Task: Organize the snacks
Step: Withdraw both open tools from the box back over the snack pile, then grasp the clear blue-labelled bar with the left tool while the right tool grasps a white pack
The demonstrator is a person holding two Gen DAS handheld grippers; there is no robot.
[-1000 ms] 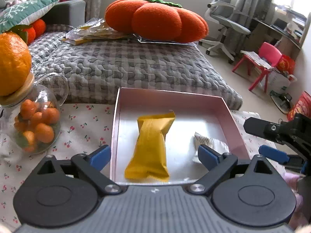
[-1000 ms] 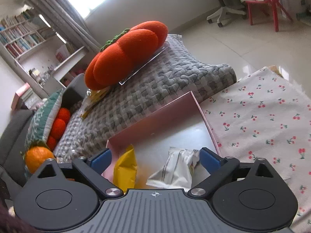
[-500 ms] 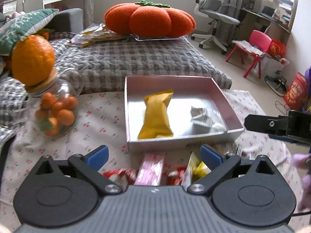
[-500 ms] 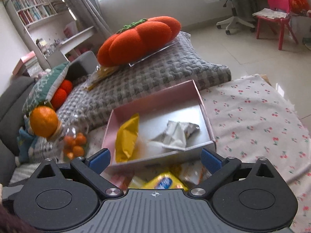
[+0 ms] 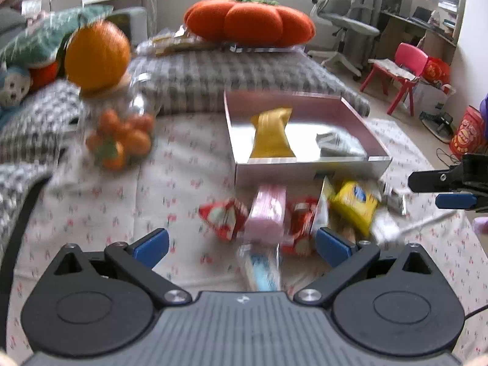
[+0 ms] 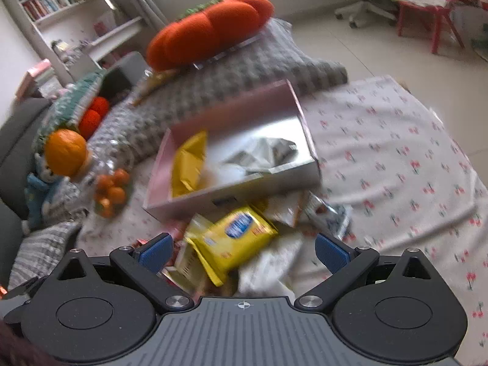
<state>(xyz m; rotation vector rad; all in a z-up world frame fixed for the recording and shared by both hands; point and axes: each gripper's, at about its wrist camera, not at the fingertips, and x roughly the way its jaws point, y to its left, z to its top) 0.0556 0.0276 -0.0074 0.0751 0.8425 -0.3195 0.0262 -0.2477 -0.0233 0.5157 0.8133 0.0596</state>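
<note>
Two snacks boxed, pile still waiting.
Yellow pack (image 5: 270, 135) and silver pack (image 5: 337, 145) lie in the box (image 5: 308, 169); loose snacks (image 5: 274, 213) remain outside; left gripper (image 5: 241, 244) and right gripper (image 6: 242, 250) both gape wide, empty.

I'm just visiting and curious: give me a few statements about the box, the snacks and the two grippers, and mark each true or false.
1. The pink box holds a yellow packet and a silvery wrapper. True.
2. The left gripper is clamped on the pink snack. False: its jaws are open, gripping nothing.
3. Loose snacks lie on the cloth in front of the box. True.
4. The right gripper holds the yellow-and-blue bag. False: it is open and the bag lies on the pile.
5. The glass jar stands inside the box. False: it stands beside it on the cloth.
</note>
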